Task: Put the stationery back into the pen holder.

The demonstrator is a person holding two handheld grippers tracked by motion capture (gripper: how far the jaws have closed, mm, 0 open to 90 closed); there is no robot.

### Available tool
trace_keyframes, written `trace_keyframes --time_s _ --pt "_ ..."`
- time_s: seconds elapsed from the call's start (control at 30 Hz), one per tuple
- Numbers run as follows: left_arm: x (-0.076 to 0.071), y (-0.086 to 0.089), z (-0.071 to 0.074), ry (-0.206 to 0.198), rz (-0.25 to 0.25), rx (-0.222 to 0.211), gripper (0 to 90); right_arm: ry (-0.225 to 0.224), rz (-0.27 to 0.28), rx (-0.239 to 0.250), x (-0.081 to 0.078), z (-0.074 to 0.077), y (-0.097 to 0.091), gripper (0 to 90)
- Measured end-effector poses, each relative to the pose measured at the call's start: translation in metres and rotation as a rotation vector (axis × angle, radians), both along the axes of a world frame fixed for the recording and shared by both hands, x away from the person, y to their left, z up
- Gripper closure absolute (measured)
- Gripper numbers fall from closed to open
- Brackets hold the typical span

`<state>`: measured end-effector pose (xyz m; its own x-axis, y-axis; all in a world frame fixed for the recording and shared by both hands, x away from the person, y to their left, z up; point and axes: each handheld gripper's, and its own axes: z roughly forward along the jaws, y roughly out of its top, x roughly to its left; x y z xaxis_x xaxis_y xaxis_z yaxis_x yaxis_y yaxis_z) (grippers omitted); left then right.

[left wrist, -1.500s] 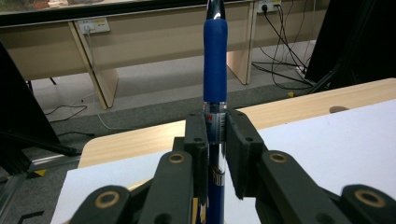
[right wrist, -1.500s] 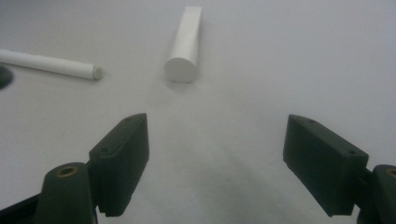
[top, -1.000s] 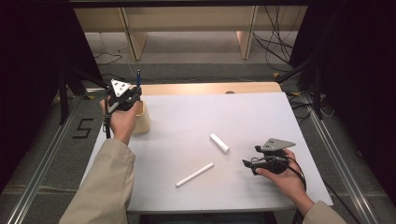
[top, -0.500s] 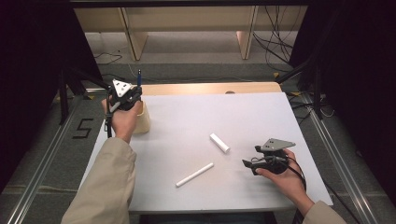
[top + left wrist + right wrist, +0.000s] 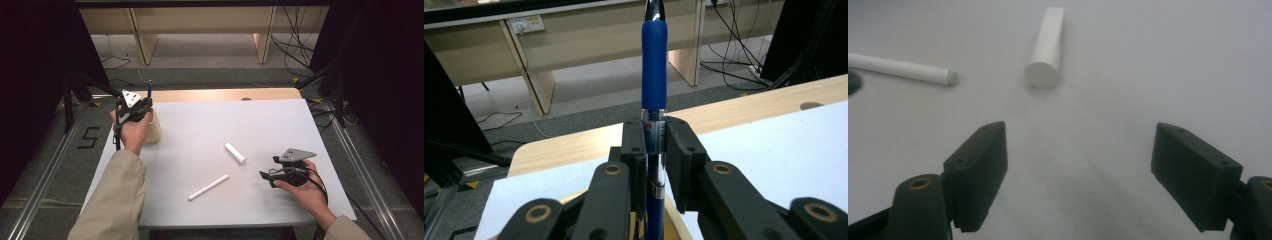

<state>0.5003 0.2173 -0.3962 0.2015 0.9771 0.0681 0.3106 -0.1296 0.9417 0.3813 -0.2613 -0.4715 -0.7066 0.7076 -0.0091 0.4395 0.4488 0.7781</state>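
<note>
My left gripper is shut on a blue pen, which stands upright between the jaws over a pale round cup at the table's left. The pen's tip pokes up above the gripper in the high view. My right gripper rests open and low over the white sheet near the table's right front, with nothing between its jaws. In the right gripper view a short white cylinder lies ahead of the jaws, and a thin white pen lies to its left.
The white sheet covers most of the wooden table. The short white cylinder and the thin white pen lie in the middle front. Cables run across the floor beyond the table.
</note>
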Motion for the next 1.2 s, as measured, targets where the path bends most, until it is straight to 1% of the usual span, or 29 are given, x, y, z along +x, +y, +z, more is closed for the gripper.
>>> trace_keyframes --time_s 0.27,0.4,0.5,0.57,0.63,0.77,0.93,1.07,1.13,1.2 --pt "-0.004 0.000 -0.014 0.047 0.005 0.005 78.9 0.000 0.000 0.000 0.000 0.000 0.000 23.3" --pt "-0.005 0.001 -0.019 0.073 0.008 0.005 78.6 0.000 0.001 0.000 0.000 0.000 0.000 23.3" --pt "-0.006 0.001 -0.020 0.084 0.010 0.002 77.8 -0.001 0.001 0.001 0.000 0.000 0.000 23.3" --pt "-0.007 0.001 -0.020 0.085 0.012 0.006 75.1 0.000 0.001 0.001 0.000 0.000 0.000 23.3" --pt "-0.008 0.001 -0.018 0.078 0.012 0.005 72.1 0.000 0.001 0.001 0.000 0.000 0.000 23.3" --pt "-0.014 -0.003 -0.012 0.052 0.006 0.026 67.3 0.000 0.001 0.000 0.000 0.000 0.000 23.3" --pt "-0.019 -0.005 -0.007 0.044 0.007 0.044 57.6 0.000 0.001 0.001 0.000 0.000 0.001 23.2" --pt "-0.026 -0.008 -0.002 0.052 0.011 0.051 48.5 0.000 0.001 0.000 0.000 0.000 0.000 23.3" --pt "-0.030 -0.010 0.000 0.061 0.010 0.061 45.2 0.000 0.000 0.000 0.000 0.000 0.000 23.3" --pt "-0.035 -0.013 0.002 0.067 -0.002 0.078 42.4 0.001 0.001 -0.001 0.000 0.000 0.001 23.2"
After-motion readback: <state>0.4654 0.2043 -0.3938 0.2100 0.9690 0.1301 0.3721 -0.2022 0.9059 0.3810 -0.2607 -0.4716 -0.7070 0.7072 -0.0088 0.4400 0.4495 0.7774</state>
